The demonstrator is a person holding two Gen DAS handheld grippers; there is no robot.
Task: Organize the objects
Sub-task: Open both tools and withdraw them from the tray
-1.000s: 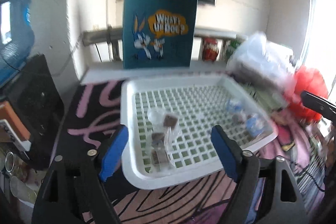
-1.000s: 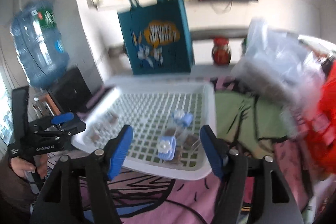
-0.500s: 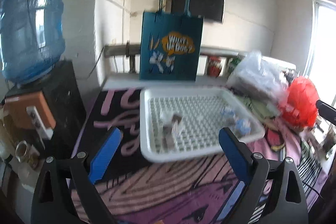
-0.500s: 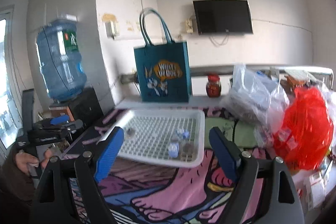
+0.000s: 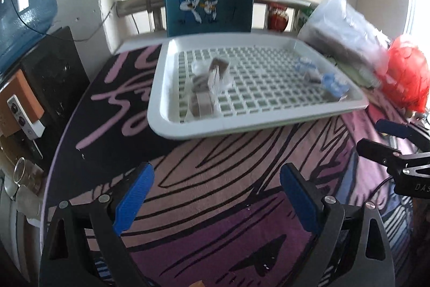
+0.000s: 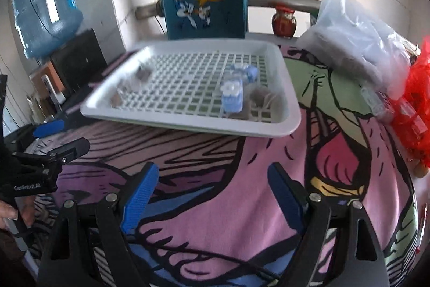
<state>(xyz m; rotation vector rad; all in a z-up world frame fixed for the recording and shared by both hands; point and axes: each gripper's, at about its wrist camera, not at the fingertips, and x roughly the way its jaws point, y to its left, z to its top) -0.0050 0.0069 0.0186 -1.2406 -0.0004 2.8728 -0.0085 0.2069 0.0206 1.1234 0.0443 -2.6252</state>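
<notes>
Both the left hand-held gripper (image 5: 216,199) and the right hand-held gripper (image 6: 212,198) widened their empty jaws and dipped toward the tablecloth (image 6: 242,166).

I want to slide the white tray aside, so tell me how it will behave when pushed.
The white tray looks like stiff moulded plastic, so it should move as one piece. Its slotted floor suggests it is light. It sits on a cloth, which may drag or bunch. The small clear packets inside may shift.
</notes>
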